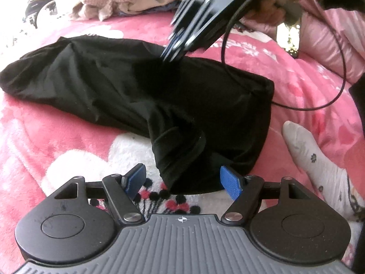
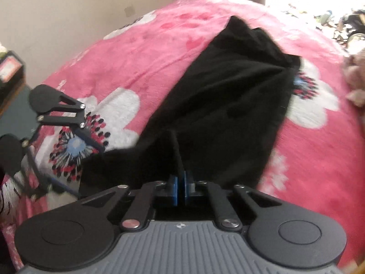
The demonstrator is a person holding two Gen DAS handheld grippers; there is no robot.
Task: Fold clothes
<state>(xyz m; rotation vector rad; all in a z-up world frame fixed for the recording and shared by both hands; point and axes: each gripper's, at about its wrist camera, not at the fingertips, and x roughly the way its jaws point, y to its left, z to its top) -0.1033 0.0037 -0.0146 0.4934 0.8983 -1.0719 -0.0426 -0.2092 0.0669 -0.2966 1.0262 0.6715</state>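
**Pinching the far edge, lining up the near one**

Holding a fold of the black garment (image 2: pixel 223 105) in my right gripper (image 2: pixel 181 190), I have its fingers pressed together with a ridge of cloth rising between the blue pads. From the left wrist view that same gripper comes down onto the middle of the garment's far side. The garment lies crumpled and lengthwise on the pink flowered blanket (image 1: pixel 285 73) of the bed, not yet flat.

My left gripper (image 1: pixel 182 182) hangs with its fingers wide apart just above the near bunched end, nothing between them.

To do this step well, I judge the left should take a single edge layer, not the whole bunch, before either hand lifts. Both grips ought to pull evenly so the cloth spreads smooth.

I would mind the black cable (image 1: pixel 342 77) looping beside the garment and the socked foot (image 1: pixel 319 159) nearby.
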